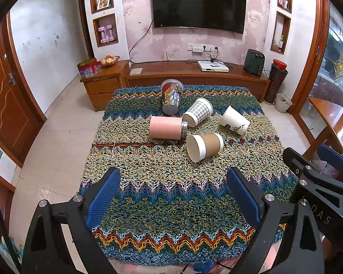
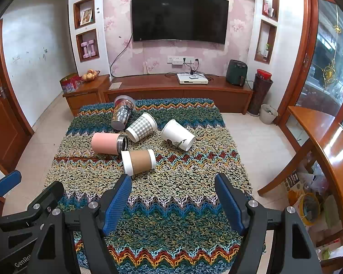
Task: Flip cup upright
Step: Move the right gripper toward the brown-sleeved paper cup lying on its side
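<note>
Both sets of jaws gaping wide, holding nothing. Risking brown-sleeved cup point(image 2: 138, 161) rolling into pink tumbler point(image 2: 108, 143) mid-table on knitted cloth point(image 2: 171, 217).

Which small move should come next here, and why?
Probably move the right gripper forward to the brown-sleeved cup. All five cups lie on their sides on the knitted cloth, this one is nearest, and both grippers are open and hold nothing.
</note>
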The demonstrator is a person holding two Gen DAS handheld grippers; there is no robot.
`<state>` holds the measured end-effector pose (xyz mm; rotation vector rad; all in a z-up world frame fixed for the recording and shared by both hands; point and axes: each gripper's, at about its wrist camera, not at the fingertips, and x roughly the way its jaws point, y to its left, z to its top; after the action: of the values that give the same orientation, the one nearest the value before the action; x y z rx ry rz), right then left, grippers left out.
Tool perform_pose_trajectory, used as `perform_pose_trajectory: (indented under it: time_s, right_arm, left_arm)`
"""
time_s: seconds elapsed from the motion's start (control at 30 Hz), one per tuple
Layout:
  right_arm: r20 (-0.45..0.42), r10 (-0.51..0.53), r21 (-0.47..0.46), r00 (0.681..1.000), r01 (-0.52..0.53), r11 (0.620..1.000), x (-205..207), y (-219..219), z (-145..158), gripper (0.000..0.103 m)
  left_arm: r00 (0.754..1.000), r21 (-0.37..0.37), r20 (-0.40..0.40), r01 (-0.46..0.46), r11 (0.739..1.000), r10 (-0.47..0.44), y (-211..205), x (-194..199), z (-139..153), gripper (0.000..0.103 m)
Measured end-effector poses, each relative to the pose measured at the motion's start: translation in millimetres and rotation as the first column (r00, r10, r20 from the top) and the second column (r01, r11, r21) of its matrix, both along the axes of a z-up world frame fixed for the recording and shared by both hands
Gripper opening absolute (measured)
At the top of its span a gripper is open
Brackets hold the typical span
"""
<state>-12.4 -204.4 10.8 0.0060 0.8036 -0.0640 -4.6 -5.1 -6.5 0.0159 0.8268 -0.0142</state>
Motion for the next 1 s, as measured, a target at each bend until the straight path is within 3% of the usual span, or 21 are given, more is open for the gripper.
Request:
perform_pose_trajectory:
  time_s: [0.73,1.0]
  right_arm:
    - [-0.013,0.017,-0.038,1.0,-0.018,0.999,32,-2,-11,0.076]
    - [-0.03,0.121,-0.094,0.992,-0.123,0.988,52,3,-24,0.076]
  left_arm:
    - [0.998,0.0,-0.049,-0.035,0.999,0.035,4,29,-21,0.095]
    - [0.994,-0.016,-0.074,-0.086,0.996,0.084,12,36,-33,0.095]
